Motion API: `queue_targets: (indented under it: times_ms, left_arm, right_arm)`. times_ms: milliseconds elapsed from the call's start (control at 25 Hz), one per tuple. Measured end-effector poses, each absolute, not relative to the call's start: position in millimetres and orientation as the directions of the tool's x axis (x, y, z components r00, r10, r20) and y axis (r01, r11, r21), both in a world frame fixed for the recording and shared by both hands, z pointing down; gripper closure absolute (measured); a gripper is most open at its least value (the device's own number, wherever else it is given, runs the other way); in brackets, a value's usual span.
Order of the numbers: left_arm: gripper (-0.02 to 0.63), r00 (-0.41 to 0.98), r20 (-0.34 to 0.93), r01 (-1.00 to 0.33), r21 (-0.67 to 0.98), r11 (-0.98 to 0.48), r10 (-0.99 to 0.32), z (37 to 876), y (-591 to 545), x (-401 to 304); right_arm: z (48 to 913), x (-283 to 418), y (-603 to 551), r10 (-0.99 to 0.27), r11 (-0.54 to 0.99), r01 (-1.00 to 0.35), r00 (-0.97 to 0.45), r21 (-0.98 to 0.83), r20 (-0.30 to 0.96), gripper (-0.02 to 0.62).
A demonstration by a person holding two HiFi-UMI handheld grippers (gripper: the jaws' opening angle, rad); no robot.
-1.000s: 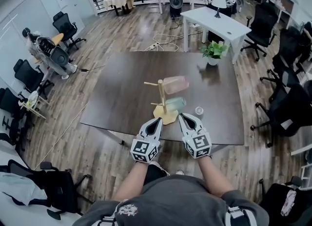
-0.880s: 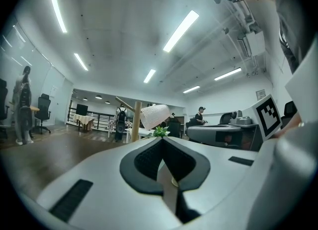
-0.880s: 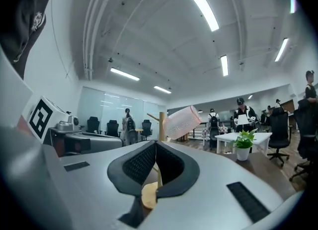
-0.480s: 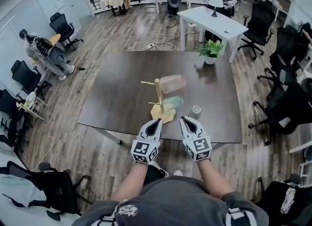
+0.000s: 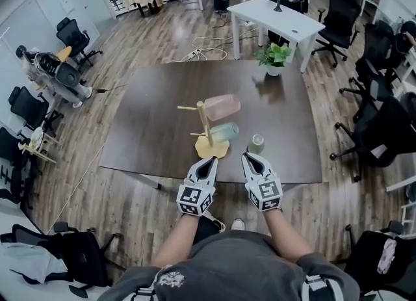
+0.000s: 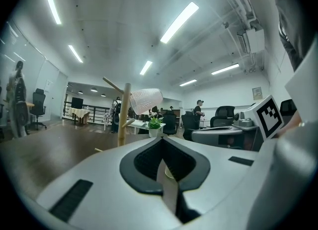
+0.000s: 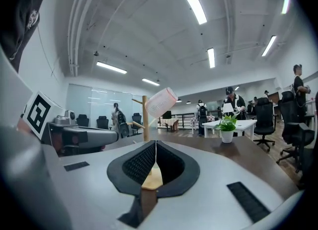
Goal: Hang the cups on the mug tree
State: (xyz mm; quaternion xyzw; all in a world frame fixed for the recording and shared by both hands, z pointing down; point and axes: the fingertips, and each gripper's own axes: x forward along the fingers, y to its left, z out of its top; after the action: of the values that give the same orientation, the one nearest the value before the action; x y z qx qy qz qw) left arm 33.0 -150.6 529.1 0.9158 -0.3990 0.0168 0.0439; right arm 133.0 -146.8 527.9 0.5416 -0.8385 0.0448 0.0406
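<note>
I see the dark surface (image 5: 149, 130) filling the middle of the head view, with its near edge just above my two grippers and wide bare room to the left of the work. The left gripper (image 5: 209, 162) and right gripper (image 5: 249, 157) sit low in the centre, just off that near edge, both with jaws pressed together and nothing in them. The mug tree (image 5: 205, 124) stands near the front edge, right above the grippers. A pink cup (image 5: 222, 106) hangs on an upper peg to the right of the post, and a pale green cup (image 5: 225, 132) on a lower peg beneath it. I judge two cups done and one left: a small green cup (image 5: 256, 143) stands on the surface just right of the tree, close to the right gripper. The bare pegs point left, where the room is open. The potted plant (image 5: 273, 56) at the far edge is well apart.
</note>
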Motion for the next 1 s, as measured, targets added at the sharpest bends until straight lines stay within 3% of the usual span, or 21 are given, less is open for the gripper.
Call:
queue_targets:
  times_ms: [760, 1000]
  left_arm:
    - [0.598, 0.747, 0.179, -0.660, 0.085, -0.746, -0.640, 594.1, -174.8, 96.5]
    - [0.598, 0.747, 0.197, -0.659, 0.090, -0.747, -0.635, 603.8, -184.2, 99.7]
  right_arm:
    - [618.0, 204.2, -178.0, -0.919, 0.248, -0.969, -0.238, -0.009, 0.315, 0.565]
    - [639.8, 213.7, -189.5, -0.907, 0.216, -0.976, -0.203, -0.006, 0.369, 0.465]
